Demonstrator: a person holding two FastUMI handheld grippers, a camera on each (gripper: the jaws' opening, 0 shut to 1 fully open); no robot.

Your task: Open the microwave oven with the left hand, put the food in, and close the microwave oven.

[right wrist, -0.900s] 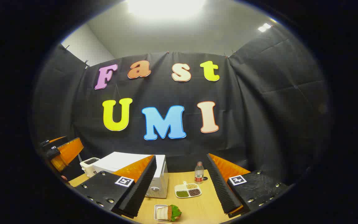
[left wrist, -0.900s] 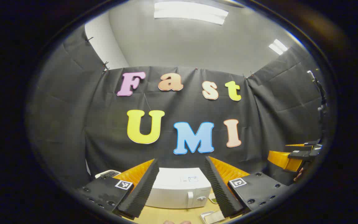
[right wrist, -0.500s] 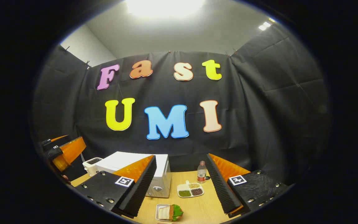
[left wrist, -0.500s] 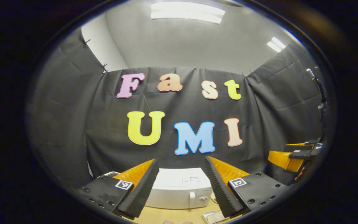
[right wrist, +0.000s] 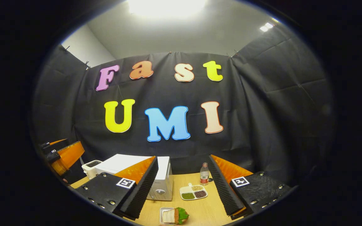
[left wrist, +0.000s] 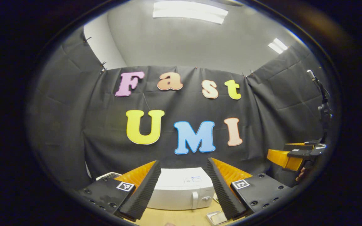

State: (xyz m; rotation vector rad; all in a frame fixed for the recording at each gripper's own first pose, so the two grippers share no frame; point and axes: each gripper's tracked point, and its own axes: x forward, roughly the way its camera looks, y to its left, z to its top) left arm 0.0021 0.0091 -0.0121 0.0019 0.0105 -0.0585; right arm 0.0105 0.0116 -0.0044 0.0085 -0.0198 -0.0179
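Left tongs [left wrist: 183,188] gape wide and empty, lined up on the shut microwave [left wrist: 181,193] at the surface's back edge. Hook that door handle [left wrist: 194,200] squarely, I'd say. Right tongs [right wrist: 184,191] likewise spread, nothing held, sandwich [right wrist: 174,216] waiting near the front edge.

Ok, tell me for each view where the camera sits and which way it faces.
Left gripper view: rides the left gripper, facing the microwave front; own open fingers at the bottom, right gripper far right.
Right gripper view: rides the right gripper, facing the table with sandwich, tray and bottle; own open fingers, left gripper at left.
Shared: microwave, toaster, table.
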